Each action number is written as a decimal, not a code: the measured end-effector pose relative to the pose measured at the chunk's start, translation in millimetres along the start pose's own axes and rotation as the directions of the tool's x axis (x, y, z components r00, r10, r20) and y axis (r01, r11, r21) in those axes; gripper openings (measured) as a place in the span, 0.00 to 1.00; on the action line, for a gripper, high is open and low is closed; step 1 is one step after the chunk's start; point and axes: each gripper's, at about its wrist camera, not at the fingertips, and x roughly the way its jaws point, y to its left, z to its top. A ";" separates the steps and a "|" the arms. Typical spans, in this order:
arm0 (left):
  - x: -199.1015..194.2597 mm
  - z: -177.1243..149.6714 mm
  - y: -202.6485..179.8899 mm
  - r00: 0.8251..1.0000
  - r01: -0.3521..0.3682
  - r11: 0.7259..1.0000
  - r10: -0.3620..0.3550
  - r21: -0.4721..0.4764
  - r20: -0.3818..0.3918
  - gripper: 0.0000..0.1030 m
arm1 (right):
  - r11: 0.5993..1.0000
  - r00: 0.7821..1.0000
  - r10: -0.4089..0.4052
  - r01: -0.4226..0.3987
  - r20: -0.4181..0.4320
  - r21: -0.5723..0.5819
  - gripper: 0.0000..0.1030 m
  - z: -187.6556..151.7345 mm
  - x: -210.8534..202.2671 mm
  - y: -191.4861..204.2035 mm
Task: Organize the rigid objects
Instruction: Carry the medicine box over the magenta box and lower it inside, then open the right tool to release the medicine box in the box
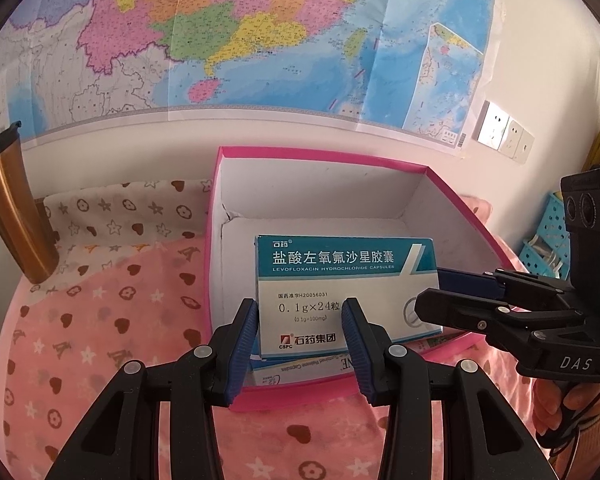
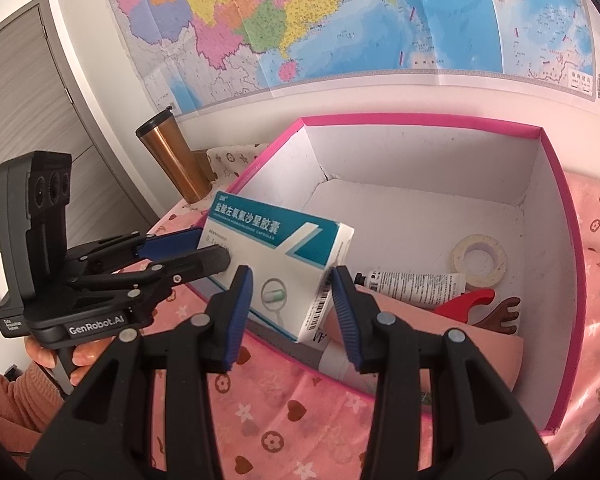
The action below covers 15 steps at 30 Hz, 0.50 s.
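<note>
Pinned along the wall is a big coloured map (image 1: 220, 20), and under it a pink patterned blanket (image 1: 100, 320) covers the surface where the sorting goes on.

Standing by, I see the left hand-held gripper (image 1: 300, 304) set narrow, with the left end of a teal-and-white medicine carton (image 1: 340, 264) tucked in it: one pad sits against the carton's edge, the other lies on its printed face. The right hand-held gripper (image 2: 290, 276) comes in from three o'clock, equally narrow. One finger crosses the front of the carton's right end and the other goes behind it. My reading is that both are nipping the carton, slightly askew, though I can't make out the contact itself.

The carton hangs upright and tilted over the near-left part of the open pink box (image 1: 320, 158), above other flat cartons lying inside. Towards five o'clock in that box, as the right-hand view shows it, lie a white tube (image 2: 416, 284), a roll of tape (image 2: 478, 260), a red piece (image 2: 466, 300) and a brown antler-shaped thing (image 2: 504, 314). A copper tumbler (image 1: 8, 208) stands outside the box at nine o'clock.

I'd judge this to be the placing step. What comes next is to level the carton, lower it flat onto the cartons below, clear of the near wall, and only then ease the jaws apart.
</note>
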 end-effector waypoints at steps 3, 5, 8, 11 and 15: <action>2.3 0.1 1.1 1.000 -0.002 1.000 0.002 -0.002 -0.005 0.42 | 1.000 1.000 0.003 -0.003 -0.004 0.006 0.43 -0.4 1.1 -0.7; 3.7 0.0 1.9 1.000 -0.004 1.000 0.004 -0.002 -0.007 0.42 | 1.000 1.000 0.004 -0.004 -0.007 0.008 0.43 -0.3 2.2 -1.2; 5.5 -0.5 3.0 1.000 -0.003 1.000 0.003 -0.007 -0.013 0.42 | 1.000 1.000 0.005 -0.005 -0.014 0.013 0.43 -0.5 3.7 -1.9; 6.1 -1.0 3.0 1.000 -0.005 1.000 0.005 -0.004 -0.014 0.42 | 1.000 1.000 0.002 -0.002 -0.019 0.018 0.43 0.0 6.0 -3.4; 7.8 -0.4 2.8 1.000 -0.007 1.000 0.007 0.001 -0.018 0.42 | 1.000 1.000 0.000 0.001 -0.028 0.027 0.43 0.3 8.1 -5.9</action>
